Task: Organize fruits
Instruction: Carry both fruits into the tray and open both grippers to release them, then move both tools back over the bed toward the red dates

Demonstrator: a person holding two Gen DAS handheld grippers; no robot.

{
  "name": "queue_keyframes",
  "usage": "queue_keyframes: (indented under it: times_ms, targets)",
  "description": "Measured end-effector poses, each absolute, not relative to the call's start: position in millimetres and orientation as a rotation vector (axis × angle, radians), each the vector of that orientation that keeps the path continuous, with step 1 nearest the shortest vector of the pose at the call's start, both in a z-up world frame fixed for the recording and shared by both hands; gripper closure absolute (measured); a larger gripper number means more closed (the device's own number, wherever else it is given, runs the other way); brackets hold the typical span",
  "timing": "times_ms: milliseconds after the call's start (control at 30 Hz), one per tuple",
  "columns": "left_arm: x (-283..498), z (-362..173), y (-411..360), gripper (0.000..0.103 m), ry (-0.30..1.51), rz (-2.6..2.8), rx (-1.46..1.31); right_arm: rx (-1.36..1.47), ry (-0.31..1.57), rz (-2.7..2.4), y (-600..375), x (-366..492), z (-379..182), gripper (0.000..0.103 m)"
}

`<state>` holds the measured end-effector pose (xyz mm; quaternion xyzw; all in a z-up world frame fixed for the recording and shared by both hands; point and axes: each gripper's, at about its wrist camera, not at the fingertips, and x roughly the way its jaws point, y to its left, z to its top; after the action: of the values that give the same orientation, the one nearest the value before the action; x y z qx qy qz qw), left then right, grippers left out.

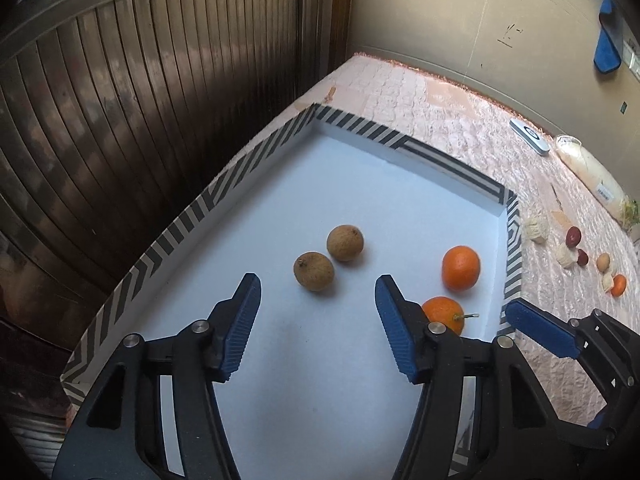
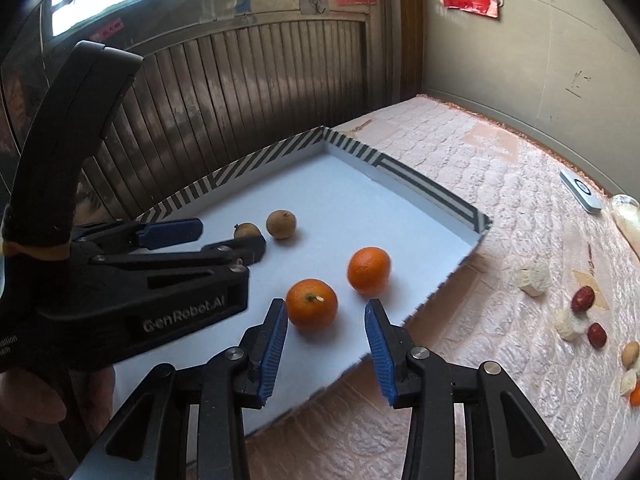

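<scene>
Both hand-held grippers, left [image 1: 316, 304] and right [image 2: 326, 332], gape empty over the white striped-rim tray [image 1: 224, 188], fruit apparently just dropped; next, fetch the scattered red dates [image 2: 583, 298]

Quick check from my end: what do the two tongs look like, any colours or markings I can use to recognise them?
Both look alike: black plastic frames with silver round bolts at the joints and blue ribbed pads on the fingers. The left tongs seen from the right wrist camera carry white "GenRobot.AI" lettering on the side, a curved black handle and a yellow band. The right tongs show no lettering in these views. No cables visible.
</scene>
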<state>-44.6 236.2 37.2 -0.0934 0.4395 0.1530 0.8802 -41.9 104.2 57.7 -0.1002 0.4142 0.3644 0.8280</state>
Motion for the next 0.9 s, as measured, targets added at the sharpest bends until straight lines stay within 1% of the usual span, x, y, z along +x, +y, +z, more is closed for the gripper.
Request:
queue_keyframes:
  times_ms: [500, 900]
  targets:
    - [-31, 58, 162, 0.043, 0.876, 0.179, -0.116, -0.142, 0.855, 0.622, 22, -40, 68, 0.064]
    - [-8, 57, 87, 0.043, 0.892, 0.052, -0.046, -0.079, 0.891, 0.466, -61, -31, 59, 0.063]
